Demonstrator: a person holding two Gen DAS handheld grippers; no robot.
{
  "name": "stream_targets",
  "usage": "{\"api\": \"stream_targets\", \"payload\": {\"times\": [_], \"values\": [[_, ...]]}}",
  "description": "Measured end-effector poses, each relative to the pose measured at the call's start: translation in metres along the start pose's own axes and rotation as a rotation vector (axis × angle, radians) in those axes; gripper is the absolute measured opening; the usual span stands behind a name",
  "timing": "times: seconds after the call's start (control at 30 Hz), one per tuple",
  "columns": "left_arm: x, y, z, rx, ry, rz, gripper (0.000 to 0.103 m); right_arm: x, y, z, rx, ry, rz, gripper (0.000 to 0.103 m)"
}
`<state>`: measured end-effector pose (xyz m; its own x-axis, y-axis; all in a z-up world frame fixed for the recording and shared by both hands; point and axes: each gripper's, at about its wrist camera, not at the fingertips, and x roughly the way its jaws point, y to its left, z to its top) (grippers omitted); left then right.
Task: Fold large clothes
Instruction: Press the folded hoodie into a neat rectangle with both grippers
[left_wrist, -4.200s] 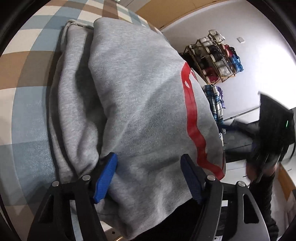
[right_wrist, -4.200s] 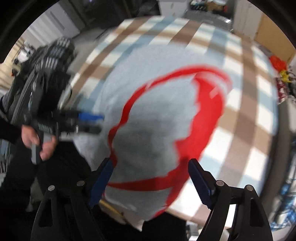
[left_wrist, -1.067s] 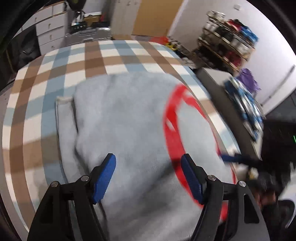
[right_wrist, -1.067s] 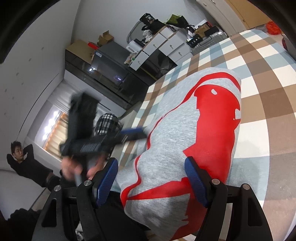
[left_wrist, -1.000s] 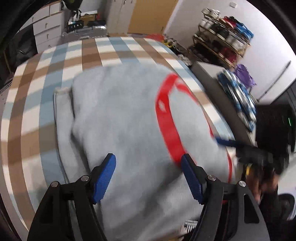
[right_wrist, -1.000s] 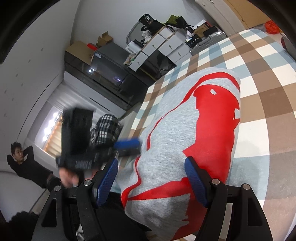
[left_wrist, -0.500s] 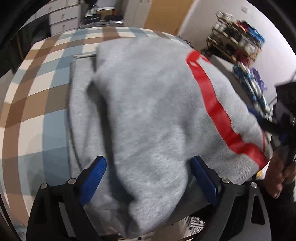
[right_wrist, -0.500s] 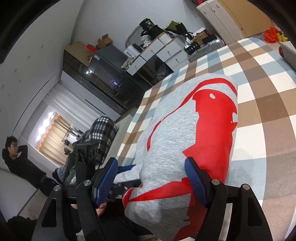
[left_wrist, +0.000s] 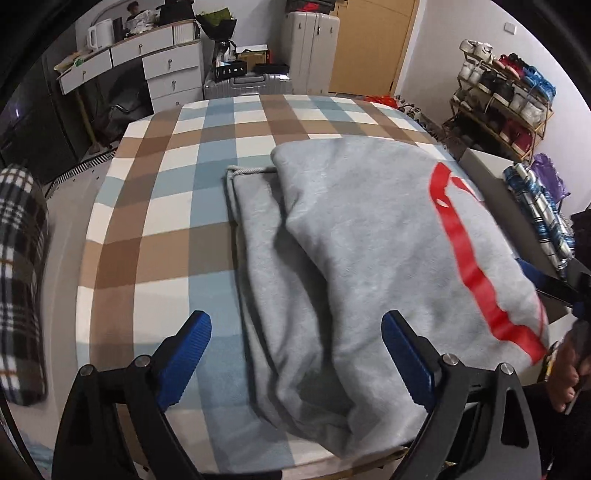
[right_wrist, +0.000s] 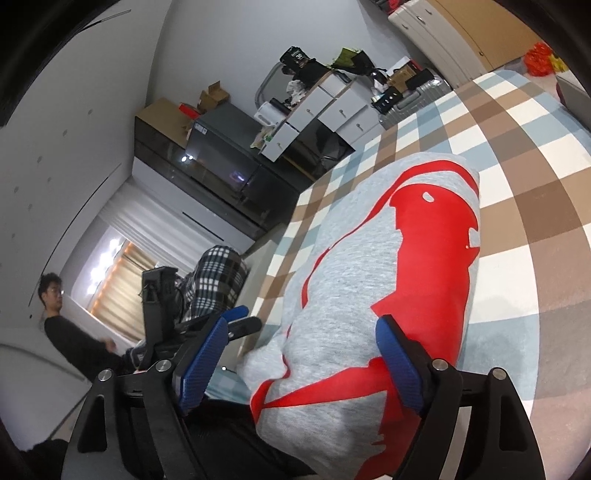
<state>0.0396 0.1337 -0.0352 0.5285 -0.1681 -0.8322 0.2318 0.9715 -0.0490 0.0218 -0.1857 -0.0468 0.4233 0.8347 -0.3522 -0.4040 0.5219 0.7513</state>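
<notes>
The grey sweatshirt lies folded on the checked bed toward 3 o'clock, so your left hand-held gripper and right hand-held gripper, jaws just widened and clamping nothing, hover over its near edge, probably ready for another fold.

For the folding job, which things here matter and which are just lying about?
Part of the job:
grey sweatshirt, folded, on the checked bed cover
left claw, open
right claw, open

Just lying about:
plaid cushion
shoe rack
silver suitcase
white drawers
</notes>
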Motion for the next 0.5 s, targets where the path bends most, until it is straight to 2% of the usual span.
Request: {"api": "stream_targets", "payload": {"times": [0.07,0.17,0.2,0.27,0.37,0.4,0.5], "values": [[0.002,0.007,-0.003,0.008,0.026,0.005,0.091,0.0,0.0,0.0,0.001,0.001,0.003,0.084],[0.007,0.019,-0.009,-0.024,0.088,-0.041,0.091,-0.003,-0.002,0.001,0.018,-0.009,0.013,0.085],[0.01,0.022,-0.008,-0.036,0.11,-0.066,0.091,-0.004,-0.003,0.002,0.029,-0.017,0.018,0.09],[0.021,0.03,-0.005,-0.074,0.154,-0.151,0.091,-0.012,-0.004,0.005,0.042,-0.066,0.021,0.099],[0.041,0.048,0.0,-0.176,0.24,-0.289,0.091,-0.026,-0.007,0.011,0.043,-0.148,-0.012,0.103],[0.049,0.054,0.001,-0.21,0.273,-0.351,0.091,-0.028,-0.011,0.013,0.058,-0.159,-0.033,0.103],[0.061,0.066,0.006,-0.275,0.319,-0.435,0.093,-0.023,-0.032,0.017,0.12,-0.12,-0.089,0.103]]}}
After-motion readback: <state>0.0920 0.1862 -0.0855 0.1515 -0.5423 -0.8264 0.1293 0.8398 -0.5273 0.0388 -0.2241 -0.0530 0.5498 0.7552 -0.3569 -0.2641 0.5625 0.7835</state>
